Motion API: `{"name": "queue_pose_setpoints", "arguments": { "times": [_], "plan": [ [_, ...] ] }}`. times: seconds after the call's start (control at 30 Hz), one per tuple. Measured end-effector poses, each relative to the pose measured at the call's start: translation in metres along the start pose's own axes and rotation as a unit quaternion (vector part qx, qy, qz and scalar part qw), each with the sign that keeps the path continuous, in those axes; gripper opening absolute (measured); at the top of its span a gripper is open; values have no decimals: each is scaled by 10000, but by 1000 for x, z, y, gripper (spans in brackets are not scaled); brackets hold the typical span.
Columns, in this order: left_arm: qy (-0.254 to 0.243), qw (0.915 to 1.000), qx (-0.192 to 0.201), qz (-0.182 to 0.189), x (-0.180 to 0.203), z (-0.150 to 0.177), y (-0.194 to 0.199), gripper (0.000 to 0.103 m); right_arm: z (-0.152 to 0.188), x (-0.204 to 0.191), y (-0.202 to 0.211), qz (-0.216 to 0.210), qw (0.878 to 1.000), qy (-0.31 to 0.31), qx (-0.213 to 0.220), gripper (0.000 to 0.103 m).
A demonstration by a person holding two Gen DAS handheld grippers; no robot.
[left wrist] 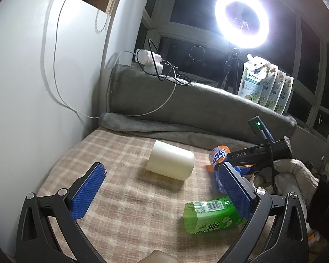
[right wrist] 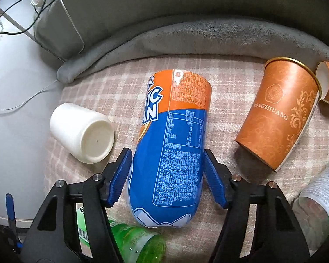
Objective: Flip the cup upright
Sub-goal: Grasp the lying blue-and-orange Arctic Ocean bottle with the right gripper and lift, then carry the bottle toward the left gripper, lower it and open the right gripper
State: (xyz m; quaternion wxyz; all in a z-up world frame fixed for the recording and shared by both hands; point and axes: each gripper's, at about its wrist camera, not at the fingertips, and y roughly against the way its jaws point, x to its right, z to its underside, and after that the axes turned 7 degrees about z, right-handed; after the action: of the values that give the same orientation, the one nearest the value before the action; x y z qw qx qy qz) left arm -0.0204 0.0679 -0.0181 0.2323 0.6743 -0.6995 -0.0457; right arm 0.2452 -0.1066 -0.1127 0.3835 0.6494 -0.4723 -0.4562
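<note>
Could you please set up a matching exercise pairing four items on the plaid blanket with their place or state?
Items:
1. white cup
2. blue and orange bottle
3. orange paper cup
4. green bottle

Descriptions:
A. lies beside the left gripper's right finger
B. lies on its side, flat base facing the right wrist camera
C. lies tilted, printed DONGZHUANG
D. sits between the right gripper's open fingers

Pairs: 1-B, 2-D, 3-C, 4-A

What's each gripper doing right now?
Left gripper: open, empty, facing the white cup.
Right gripper: open, straddling the Arctic Ocean bottle, not clamped.
</note>
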Motion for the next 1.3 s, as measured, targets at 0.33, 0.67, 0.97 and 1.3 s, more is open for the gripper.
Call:
{"name": "queue_pose_setpoints", "arguments": {
  "times": [0.33,0.67,0.97,1.3],
  "plan": [
    [-187,9995,-128,241,23,-3,-3,103,33,30,89,-317,9977,33,591,68],
    [-309,9946,-579,800,60,4,-19,102,105,67,140,-569,9968,-158,536,68],
    [-228,9880,-1056,1101,80,16,-33,102,151,80,116,-748,9958,-498,175,68],
    [-392,9850,-1226,1145,97,23,-37,102,158,85,95,-590,9958,-668,196,70]
  ]
}}
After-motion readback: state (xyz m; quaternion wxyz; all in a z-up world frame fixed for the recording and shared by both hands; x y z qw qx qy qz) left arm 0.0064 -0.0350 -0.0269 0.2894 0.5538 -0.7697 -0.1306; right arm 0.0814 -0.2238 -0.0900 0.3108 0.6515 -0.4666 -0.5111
